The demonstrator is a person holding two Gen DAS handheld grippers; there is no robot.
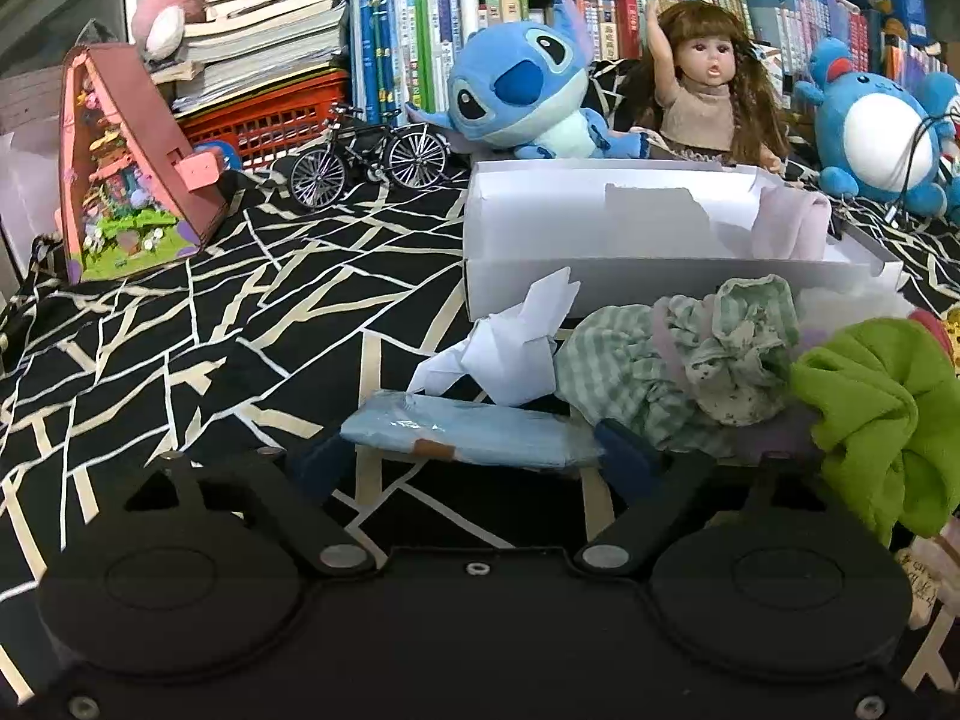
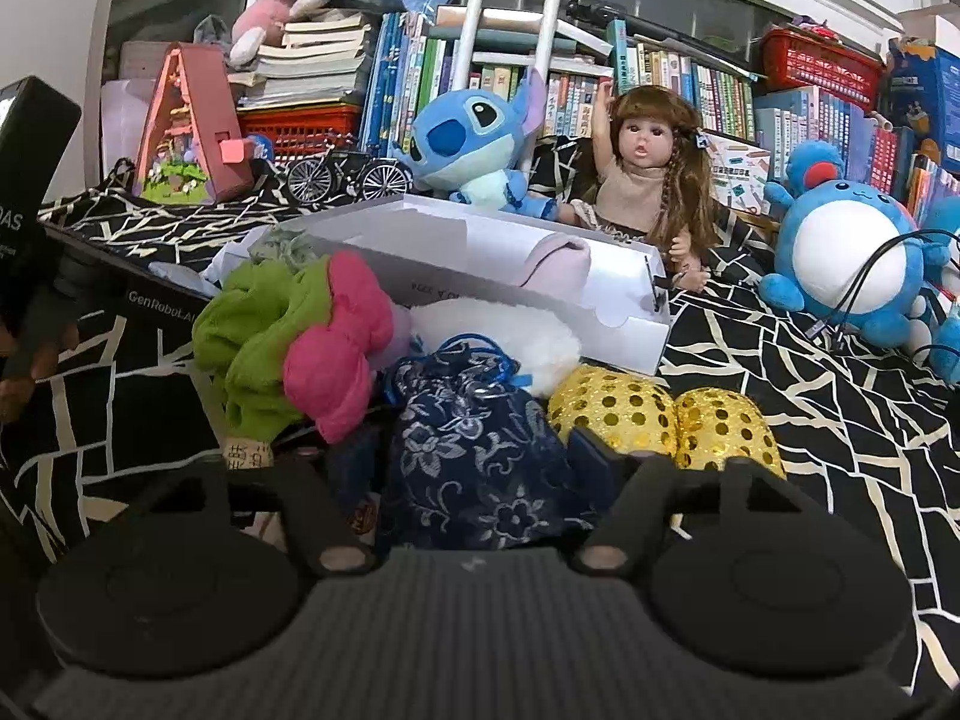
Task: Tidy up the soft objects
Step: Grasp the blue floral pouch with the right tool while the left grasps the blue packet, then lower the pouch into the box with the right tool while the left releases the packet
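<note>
A: What is seen at the left gripper (image 1: 474, 450)?

B: A flat pale-blue packet (image 1: 474, 435) is spanned by its fingers and appears to be clasped at both ends, low over the black patterned cloth (image 1: 180, 360). A folded white paper (image 1: 510, 354), a green checked cloth piece (image 1: 654, 372) and a green scrunchie (image 1: 882, 414) are found beside it, before the white box (image 1: 600, 228).

A: And the right gripper (image 2: 474, 456)?

B: A navy floral pouch (image 2: 480, 456) is enclosed between its fingers; whether it is pressed cannot be told. A gold sequined item (image 2: 660, 414) lies beside it.
</note>
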